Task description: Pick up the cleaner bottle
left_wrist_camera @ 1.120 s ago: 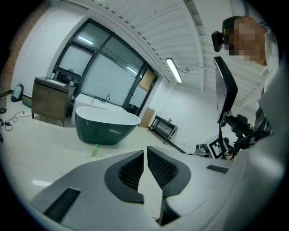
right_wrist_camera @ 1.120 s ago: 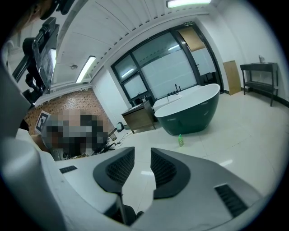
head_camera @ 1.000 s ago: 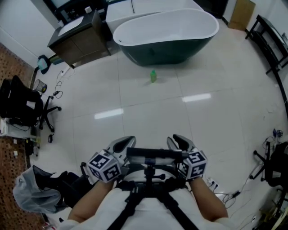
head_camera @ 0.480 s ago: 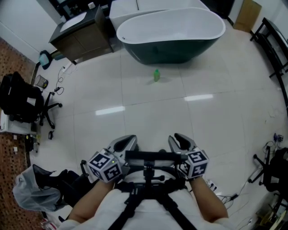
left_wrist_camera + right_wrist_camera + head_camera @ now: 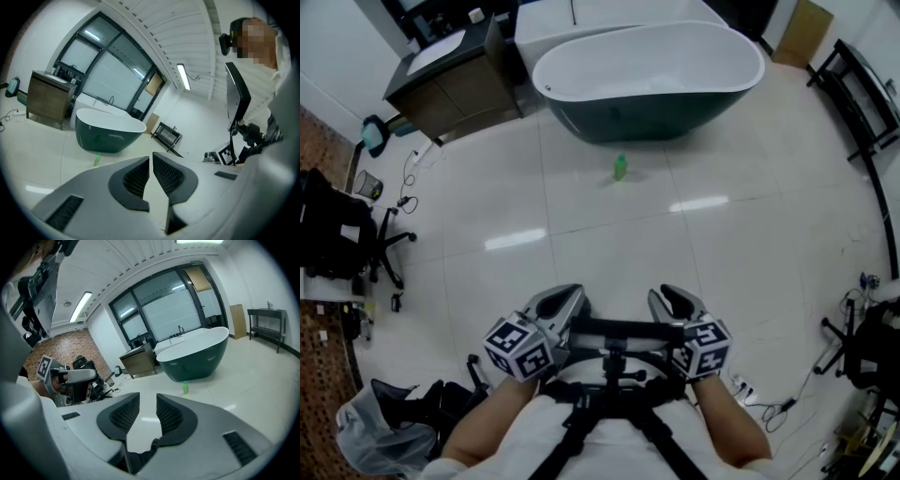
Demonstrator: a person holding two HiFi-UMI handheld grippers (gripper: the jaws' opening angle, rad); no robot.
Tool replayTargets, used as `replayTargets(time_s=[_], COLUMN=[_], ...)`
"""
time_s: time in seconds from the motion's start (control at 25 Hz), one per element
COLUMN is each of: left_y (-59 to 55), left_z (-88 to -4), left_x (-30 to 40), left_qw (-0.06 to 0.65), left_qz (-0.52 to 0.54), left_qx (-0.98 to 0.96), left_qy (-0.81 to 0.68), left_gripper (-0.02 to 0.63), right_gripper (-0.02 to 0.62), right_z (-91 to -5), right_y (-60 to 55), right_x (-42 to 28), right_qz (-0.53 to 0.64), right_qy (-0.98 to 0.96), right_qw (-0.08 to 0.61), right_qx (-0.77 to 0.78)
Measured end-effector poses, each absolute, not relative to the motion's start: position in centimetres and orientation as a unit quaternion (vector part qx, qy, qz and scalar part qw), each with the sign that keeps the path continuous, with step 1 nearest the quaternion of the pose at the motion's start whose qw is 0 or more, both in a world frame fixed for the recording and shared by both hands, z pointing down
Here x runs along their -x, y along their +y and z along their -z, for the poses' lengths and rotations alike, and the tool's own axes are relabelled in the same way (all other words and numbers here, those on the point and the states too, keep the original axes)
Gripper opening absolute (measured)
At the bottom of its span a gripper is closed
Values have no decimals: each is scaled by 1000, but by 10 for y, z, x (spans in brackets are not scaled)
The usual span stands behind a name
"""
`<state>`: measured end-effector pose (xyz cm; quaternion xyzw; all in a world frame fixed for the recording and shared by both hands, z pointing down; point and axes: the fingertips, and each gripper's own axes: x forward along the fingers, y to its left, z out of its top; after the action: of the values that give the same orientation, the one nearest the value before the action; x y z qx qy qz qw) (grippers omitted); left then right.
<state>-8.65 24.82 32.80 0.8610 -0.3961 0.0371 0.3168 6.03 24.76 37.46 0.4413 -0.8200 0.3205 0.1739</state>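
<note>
The cleaner bottle (image 5: 620,167) is small and green, and it stands upright on the white tile floor just in front of the dark green bathtub (image 5: 656,112). It also shows far off in the left gripper view, where the bottle (image 5: 97,159) is left of the jaws, and in the right gripper view, where the bottle (image 5: 185,387) is right of the jaws. My left gripper (image 5: 572,296) is held close to my body, shut, with nothing in it. My right gripper (image 5: 664,296) is beside it, its jaws apart and empty. Both are well short of the bottle.
A wooden vanity cabinet (image 5: 441,84) stands left of the tub. A black office chair (image 5: 337,234) and cables lie at the left edge, and a grey bag (image 5: 375,427) at lower left. A black rack (image 5: 862,103) lines the right wall, with cables (image 5: 769,401) on the floor at lower right.
The floor has slid back under me: chair, bag and cabinet have shifted toward the left and lower edges. Both grippers keep the same pose in front of my body.
</note>
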Motion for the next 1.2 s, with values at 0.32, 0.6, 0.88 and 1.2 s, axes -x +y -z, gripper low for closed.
replayTargets(time_s=[0.32, 0.6, 0.88, 1.2], left_y=[200, 185, 171, 128], left_z=[-321, -327, -337, -339], left_x=[134, 162, 171, 149], left_qw=[304, 311, 329, 342], left_qz=[-42, -53, -58, -58], left_qx=[-889, -897, -890, -875], left_qy=[-339, -309, -310, -339], left_gripper=[14, 9, 9, 9], right_gripper=[109, 109, 109, 109], right_z=[-360, -359, -360, -374], right_y=[203, 187, 168, 115], right_x=[0, 28, 36, 21], right_qz=[-313, -317, -318, -330], right_qy=[-811, -797, -796, -812], right_qw=[160, 150, 155, 167], right_qx=[-468, -492, -491, -451])
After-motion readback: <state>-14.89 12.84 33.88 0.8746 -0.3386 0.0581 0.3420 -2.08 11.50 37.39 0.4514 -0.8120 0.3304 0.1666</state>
